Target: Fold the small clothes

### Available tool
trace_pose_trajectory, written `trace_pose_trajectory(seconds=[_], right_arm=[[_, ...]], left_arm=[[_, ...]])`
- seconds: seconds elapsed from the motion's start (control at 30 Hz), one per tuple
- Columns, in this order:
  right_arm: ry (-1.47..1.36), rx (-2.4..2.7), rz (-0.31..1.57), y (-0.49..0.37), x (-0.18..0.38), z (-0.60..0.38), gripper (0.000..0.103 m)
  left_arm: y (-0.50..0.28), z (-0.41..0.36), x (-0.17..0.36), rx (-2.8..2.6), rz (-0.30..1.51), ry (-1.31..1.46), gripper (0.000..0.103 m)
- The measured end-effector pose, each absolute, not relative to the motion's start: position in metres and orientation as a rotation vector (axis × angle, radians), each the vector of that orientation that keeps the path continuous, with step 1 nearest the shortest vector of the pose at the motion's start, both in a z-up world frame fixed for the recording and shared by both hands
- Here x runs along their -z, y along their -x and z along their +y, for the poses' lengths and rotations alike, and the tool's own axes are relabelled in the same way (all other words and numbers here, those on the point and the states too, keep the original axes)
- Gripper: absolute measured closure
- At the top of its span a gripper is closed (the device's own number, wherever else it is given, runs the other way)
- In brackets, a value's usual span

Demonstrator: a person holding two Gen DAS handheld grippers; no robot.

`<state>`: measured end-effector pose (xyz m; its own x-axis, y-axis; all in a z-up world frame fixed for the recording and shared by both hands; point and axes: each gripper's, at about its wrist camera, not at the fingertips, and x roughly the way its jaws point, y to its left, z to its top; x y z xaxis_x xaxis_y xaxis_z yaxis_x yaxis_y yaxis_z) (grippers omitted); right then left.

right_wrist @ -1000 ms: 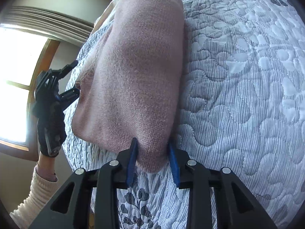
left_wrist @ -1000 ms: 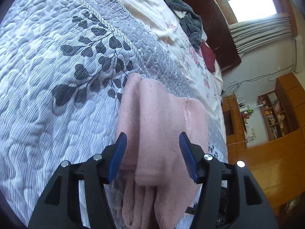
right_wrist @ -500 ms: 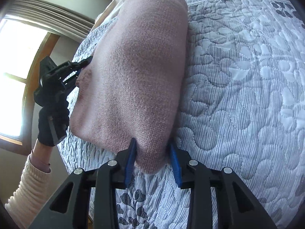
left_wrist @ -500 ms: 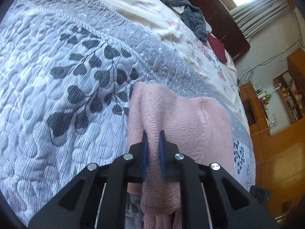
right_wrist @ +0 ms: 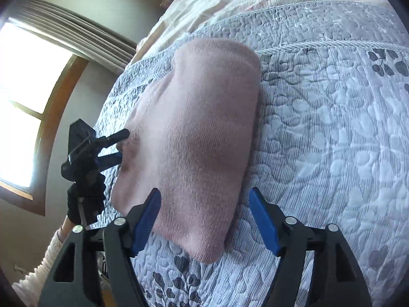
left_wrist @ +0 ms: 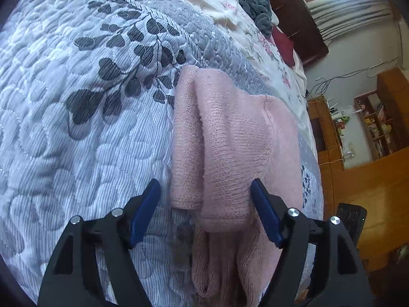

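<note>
**Both grippers open around the folded pink garment**

Looking along our left gripper [left_wrist: 205, 199], we see its blue pads [left_wrist: 143, 215] spread wide, one on each side of the near end of the pink knit garment [left_wrist: 230, 148] without pinching it. The garment lies folded on the grey quilt [left_wrist: 76, 102], with a narrower layer showing along its left edge. Our right gripper [right_wrist: 204, 204] is likewise spread apart, straddling the garment's near corner and holding nothing. In the right wrist view, the left gripper [right_wrist: 120, 145] shows at the garment's far left edge, held by a black-gloved hand [right_wrist: 85, 199] with a cream sleeve [right_wrist: 43, 263]. Farther up the bed we see a floral sheet [left_wrist: 255, 25], a dark grey heap of clothing [left_wrist: 255, 2] and wooden shelves [left_wrist: 378, 122].
</note>
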<state>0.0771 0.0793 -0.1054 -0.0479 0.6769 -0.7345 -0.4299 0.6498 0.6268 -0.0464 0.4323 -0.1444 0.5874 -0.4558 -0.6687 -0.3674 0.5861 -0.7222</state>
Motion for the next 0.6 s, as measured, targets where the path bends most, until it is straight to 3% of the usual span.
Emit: trace_pose_trajectory(seconds=[0.03, 0.2, 0.37, 0.43, 0.5, 0.6], right_arm=[[-0.252, -0.913, 1.355, -0.084, 0.109, 0.081, 0.029], [-0.358, -0.934, 1.410, -0.120, 0.136, 0.096, 0.021], [-0.476, -1.002, 1.468, -0.134, 0.170, 0.118, 0.007], [-0.508, -1.005, 1.462, -0.136, 0.176, 0.124, 0.004], [-0.512, -0.993, 1.452, -0.135, 0.176, 0.127, 0.007], [-0.489, -0.994, 1.426, -0.133, 0.167, 0.125, 0.027]], left_arm=[[0.043, 0.431, 0.148, 0.087, 0.986, 1.008, 0.030], [0.015, 0.418, 0.159, 0.177, 1.027, 1.012, 0.011], [-0.005, 0.402, 0.161, 0.236, 1.076, 0.959, 0.009], [-0.009, 0.391, 0.159, 0.259, 1.087, 0.917, 0.014], [-0.010, 0.380, 0.162, 0.272, 1.099, 0.911, 0.045], [-0.005, 0.379, 0.162, 0.273, 1.044, 0.970, 0.054]])
